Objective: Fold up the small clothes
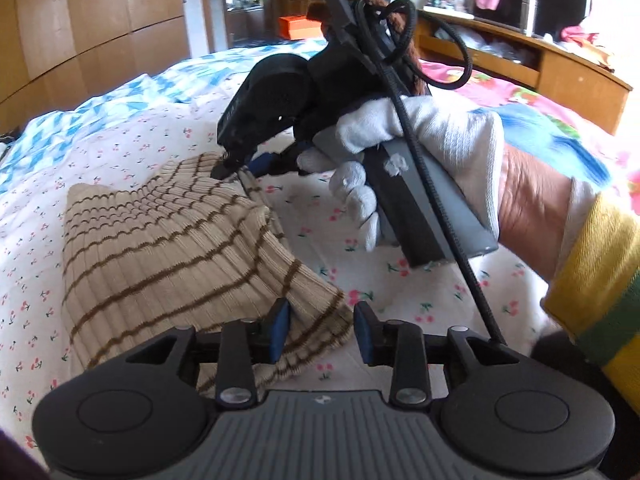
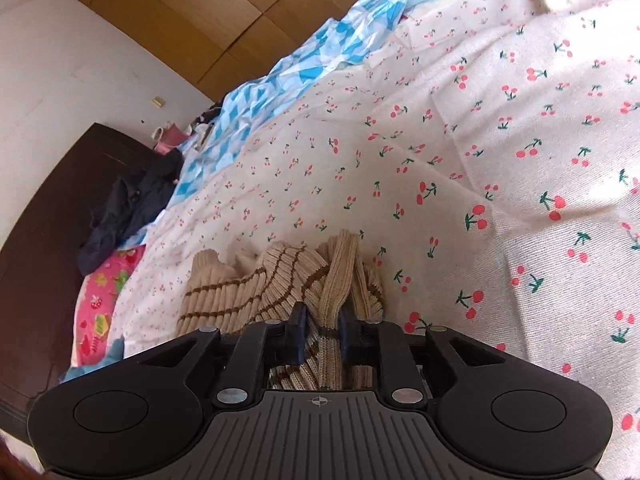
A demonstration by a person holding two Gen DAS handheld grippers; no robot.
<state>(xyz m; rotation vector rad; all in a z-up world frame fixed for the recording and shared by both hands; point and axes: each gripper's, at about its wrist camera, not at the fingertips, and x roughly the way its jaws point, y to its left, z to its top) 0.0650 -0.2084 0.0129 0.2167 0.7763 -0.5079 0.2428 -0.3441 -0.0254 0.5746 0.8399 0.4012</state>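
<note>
A beige ribbed garment with brown stripes (image 1: 160, 248) lies folded on the cherry-print sheet (image 1: 340, 248). My left gripper (image 1: 322, 330) hovers at its near corner, jaws open; the corner lies between the blue pads and the right pad stands clear of it. At the far corner my right gripper (image 1: 230, 170), held by a white-gloved hand (image 1: 440, 128), points down onto the cloth. In the right wrist view the garment (image 2: 240, 292) stands bunched in a ridge between the pads of the right gripper (image 2: 323, 334), which pinch it.
A blue-and-white quilt (image 1: 100, 100) is rumpled along the bed's far side. Dark clothes (image 2: 132, 208) lie by the dark wooden board (image 2: 48, 240). A pink blanket (image 1: 520, 96) and a wooden shelf (image 1: 560, 64) are behind the gloved hand.
</note>
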